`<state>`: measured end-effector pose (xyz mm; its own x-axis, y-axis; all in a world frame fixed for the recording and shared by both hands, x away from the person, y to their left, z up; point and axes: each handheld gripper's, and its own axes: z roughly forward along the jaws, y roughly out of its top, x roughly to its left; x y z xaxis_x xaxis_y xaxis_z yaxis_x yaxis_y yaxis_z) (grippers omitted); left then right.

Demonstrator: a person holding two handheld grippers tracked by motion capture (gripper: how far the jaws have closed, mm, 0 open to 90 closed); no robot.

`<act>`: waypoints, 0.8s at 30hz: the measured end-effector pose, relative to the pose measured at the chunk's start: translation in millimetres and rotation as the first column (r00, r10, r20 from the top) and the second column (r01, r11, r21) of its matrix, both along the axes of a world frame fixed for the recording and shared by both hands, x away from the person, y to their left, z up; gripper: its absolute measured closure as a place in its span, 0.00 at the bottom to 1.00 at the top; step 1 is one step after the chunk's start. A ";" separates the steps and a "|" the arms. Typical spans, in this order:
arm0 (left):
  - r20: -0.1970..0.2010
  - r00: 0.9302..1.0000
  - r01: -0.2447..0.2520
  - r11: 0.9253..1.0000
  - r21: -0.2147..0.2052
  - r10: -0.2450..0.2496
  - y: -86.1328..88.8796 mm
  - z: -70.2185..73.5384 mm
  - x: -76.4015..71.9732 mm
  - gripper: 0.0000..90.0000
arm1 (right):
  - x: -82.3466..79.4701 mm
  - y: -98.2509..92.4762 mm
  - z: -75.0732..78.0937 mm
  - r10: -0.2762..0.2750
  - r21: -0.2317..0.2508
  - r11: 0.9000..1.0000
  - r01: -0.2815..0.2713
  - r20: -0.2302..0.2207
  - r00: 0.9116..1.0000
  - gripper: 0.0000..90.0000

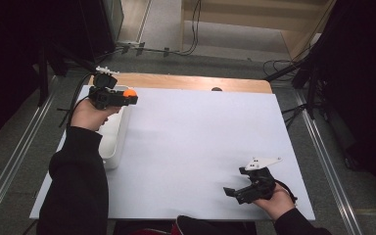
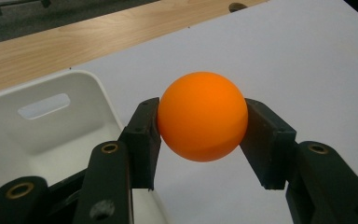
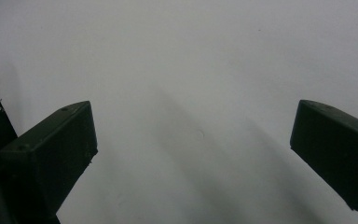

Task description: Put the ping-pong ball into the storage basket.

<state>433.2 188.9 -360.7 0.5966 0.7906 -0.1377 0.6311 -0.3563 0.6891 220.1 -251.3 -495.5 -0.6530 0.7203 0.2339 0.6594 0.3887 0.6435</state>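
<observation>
A lab-like recording space: white-topped table [image 1: 200,147], black curtains [image 1: 367,73], floor cables [image 1: 191,29], grey carpet [image 1: 10,161].

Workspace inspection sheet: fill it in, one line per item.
Surface: white table top on a wooden board, bare in the middle.
Job's things: orange ball clamped in the left claw, at the far rim of the white bin; bin's far end looks empty.
Clutter: nothing seen.
Grippers: left claw shut on the ball; right claw open, low over the near right of the table, holding nothing.
Cables: black leads on the floor behind and right of the table.
Surroundings: grey floor, metal rails either side, dark curtains.
</observation>
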 end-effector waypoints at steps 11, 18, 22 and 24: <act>-0.008 0.999 -0.041 0.999 0.008 0.041 10.7 -6.9 5.1 0.56 | 0.0 0.2 -0.4 0.003 0.000 1.000 -0.003 -0.003 1.000 0.00; -0.005 0.998 -0.059 0.998 0.010 0.059 16.9 -7.6 6.2 0.56 | 0.0 0.4 -0.5 0.003 -0.001 1.000 -0.003 -0.005 1.000 0.00; -0.010 0.998 -0.068 0.998 0.007 0.068 20.1 -8.6 7.0 0.56 | 0.0 0.4 -0.5 0.003 -0.001 1.000 -0.003 -0.005 1.000 0.00; -0.001 0.998 -0.068 0.998 0.012 0.068 21.1 -9.2 7.4 0.56 | 0.1 0.4 -0.6 0.004 -0.001 1.000 -0.004 -0.005 1.000 0.00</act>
